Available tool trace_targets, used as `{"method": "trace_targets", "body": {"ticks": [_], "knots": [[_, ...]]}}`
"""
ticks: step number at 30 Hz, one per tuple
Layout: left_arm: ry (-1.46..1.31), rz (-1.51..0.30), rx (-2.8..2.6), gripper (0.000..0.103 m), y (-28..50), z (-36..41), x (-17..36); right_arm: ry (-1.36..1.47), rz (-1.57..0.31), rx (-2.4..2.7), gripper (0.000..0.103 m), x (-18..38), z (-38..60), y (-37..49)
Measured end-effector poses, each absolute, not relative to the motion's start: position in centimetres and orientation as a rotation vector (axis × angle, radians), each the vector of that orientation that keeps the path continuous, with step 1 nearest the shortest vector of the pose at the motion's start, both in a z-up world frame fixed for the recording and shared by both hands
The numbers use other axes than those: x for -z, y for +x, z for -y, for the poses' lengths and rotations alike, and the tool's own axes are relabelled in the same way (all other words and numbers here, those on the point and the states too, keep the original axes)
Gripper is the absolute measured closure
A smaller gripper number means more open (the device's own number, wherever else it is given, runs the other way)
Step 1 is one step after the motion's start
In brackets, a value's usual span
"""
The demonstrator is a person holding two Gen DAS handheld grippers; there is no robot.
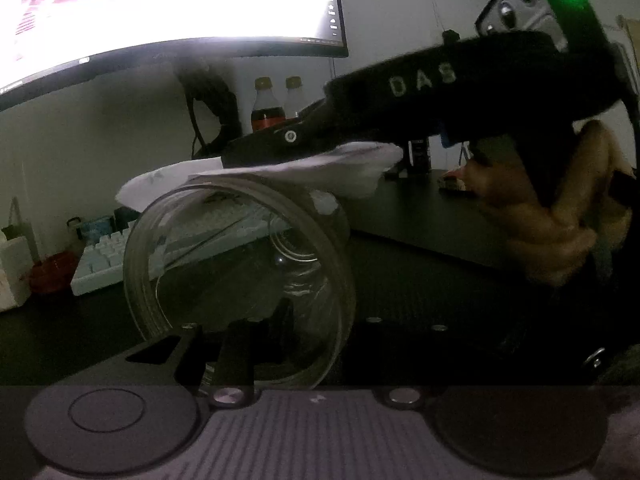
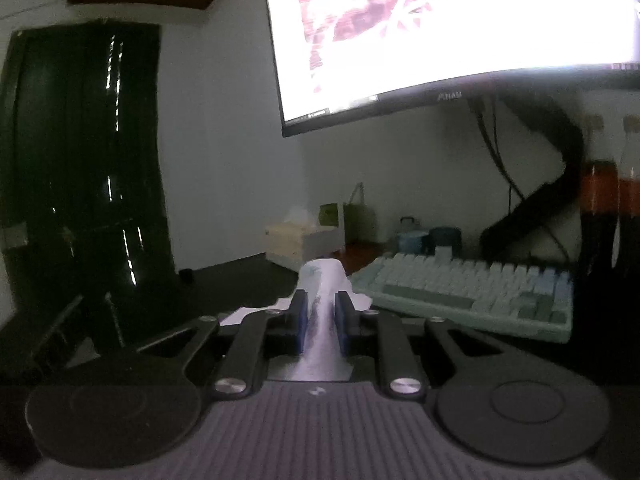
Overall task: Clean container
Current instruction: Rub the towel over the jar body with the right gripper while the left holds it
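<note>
The clear glass jar (image 1: 240, 280) is held up above the dark desk (image 1: 420, 232), tipped on its side so that its wide mouth faces the left camera, and it sits in the left gripper (image 1: 236, 344), whose dark fingers reach in at the lower rim; through the glass I cannot tell if the pads really press on the wall or stand a little free of it. A white paper tissue (image 1: 320, 170) lies across the top edge of the jar, just touching the rim there. The right gripper (image 2: 320, 320) has its blue pads closed firmly on this tissue, which sticks out in front of them. To my judgement the cleaning is in an early or middle stage: the tissue is only at the outside of the rim and not inside, so the inner wall and the bottom are probably left to wipe. About writing, the black body of the right gripper shows the white letters "DAS" in the left view. On the lower frame of the bright monitor (image 2: 460, 40) there is a small logo, but it is too blurred to read. Behind stand a pale keyboard (image 2: 472, 292) and two bottles (image 1: 276, 104) with gold caps; their labels are not readable.
</note>
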State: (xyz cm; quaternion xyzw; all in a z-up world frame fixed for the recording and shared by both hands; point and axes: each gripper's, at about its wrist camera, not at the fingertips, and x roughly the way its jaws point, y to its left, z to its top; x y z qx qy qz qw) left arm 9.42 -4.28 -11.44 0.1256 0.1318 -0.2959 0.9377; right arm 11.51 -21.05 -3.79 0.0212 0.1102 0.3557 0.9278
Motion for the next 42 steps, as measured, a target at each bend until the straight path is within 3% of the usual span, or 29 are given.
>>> {"method": "trace_targets", "body": {"ticks": [8, 16, 24, 32, 38, 42], "knots": [[0.258, -0.273, 0.6, 0.084, 8.9, 4.1, 11.0, 0.177, -0.307, -0.596, 0.087, 4.0, 22.8, 13.8], [0.255, -0.273, 0.598, 0.082, 8.7, 4.1, 11.0, 0.013, -0.228, -0.679, 0.087, 3.6, 20.5, 10.9], [0.258, -0.277, 0.586, 0.081, 8.8, 4.2, 11.0, 0.202, -0.321, -0.557, 0.083, 3.9, 23.2, 14.4], [0.284, -0.262, 0.581, 0.081, 8.5, 4.3, 11.1, -0.033, -0.272, -0.718, 0.086, 2.2, 17.9, 12.2], [0.274, -0.268, 0.585, 0.081, 8.6, 4.2, 11.1, 0.07, -0.374, -0.569, 0.085, 3.2, 21.0, 17.1], [0.262, -0.278, 0.591, 0.081, 8.8, 4.0, 11.0, 0.081, -0.372, -0.605, 0.086, 2.8, 20.4, 15.9]]}}
